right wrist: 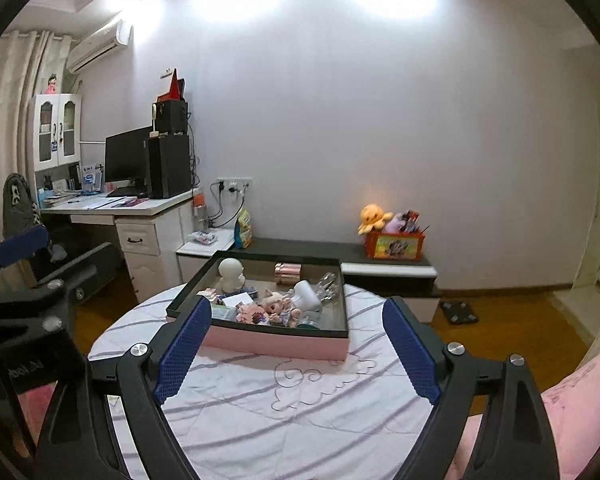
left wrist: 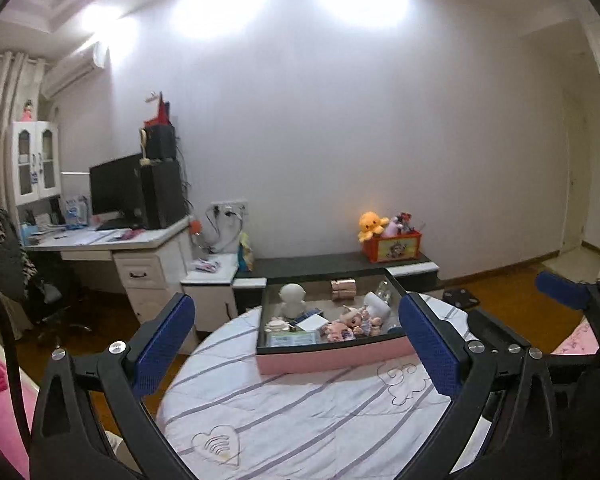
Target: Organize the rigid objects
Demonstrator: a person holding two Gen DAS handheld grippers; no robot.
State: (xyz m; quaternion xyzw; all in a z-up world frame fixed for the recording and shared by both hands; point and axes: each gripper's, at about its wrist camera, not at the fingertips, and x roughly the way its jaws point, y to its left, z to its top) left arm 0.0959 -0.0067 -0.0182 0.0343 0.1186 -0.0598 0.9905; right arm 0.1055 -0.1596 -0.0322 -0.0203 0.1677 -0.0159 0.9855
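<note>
A pink-sided box with a dark rim (left wrist: pixel 332 354) (right wrist: pixel 276 342) rests on a round table under a white striped cloth (left wrist: pixel 300 408) (right wrist: pixel 284 408). Inside lie a white figurine (left wrist: pixel 293 300) (right wrist: pixel 232 274), a small doll (left wrist: pixel 356 320) (right wrist: pixel 278 304), a white cup (right wrist: pixel 308 294), a pink-gold roll (left wrist: pixel 343 289) (right wrist: pixel 288 269) and cards. My left gripper (left wrist: pixel 296 344) is open above the cloth, short of the box, nothing between its blue pads. My right gripper (right wrist: pixel 296 348) is open too, framing the box's near wall without touching it.
Behind the table runs a low dark bench (left wrist: pixel 320 266) carrying a red toy box with a yellow plush (left wrist: pixel 374 226) (right wrist: pixel 374 218). A white desk with monitor (left wrist: pixel 116 192) (right wrist: pixel 126 160) stands left. Wooden floor lies right, pink bedding (right wrist: pixel 580 408) at the near right.
</note>
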